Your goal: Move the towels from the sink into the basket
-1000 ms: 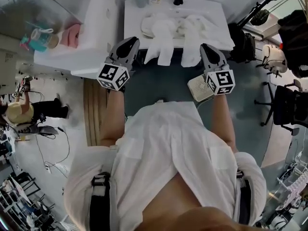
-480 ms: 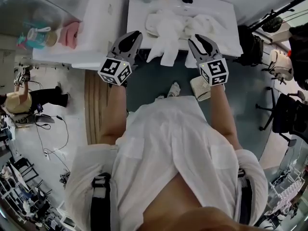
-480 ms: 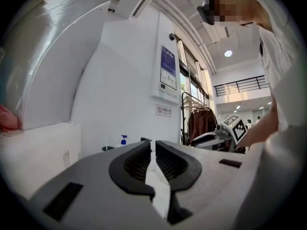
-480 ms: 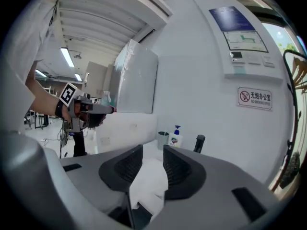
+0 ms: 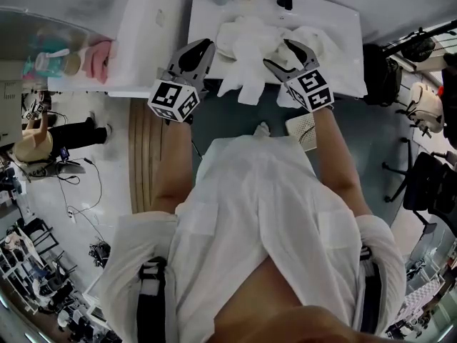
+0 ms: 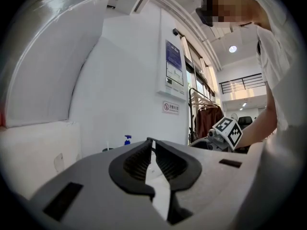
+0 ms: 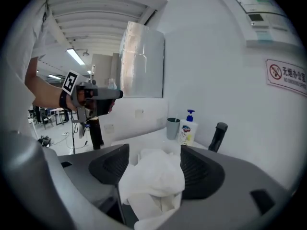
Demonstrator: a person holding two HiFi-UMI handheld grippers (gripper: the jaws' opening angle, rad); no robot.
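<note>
My right gripper (image 5: 277, 53) jaws just spread, towel (image 7: 152, 176) between, unpinched; left gripper (image 5: 204, 46) pressed together, empty. Risk: shallow bite, towel slips.

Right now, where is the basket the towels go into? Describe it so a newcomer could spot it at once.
Find the white sink at the top of the head view, white towels draped over its front edge. On the dark floor just below that edge's right part sits the basket, small and white. Unlike the soft towels, it is rigid, with a grid of holes.
</note>
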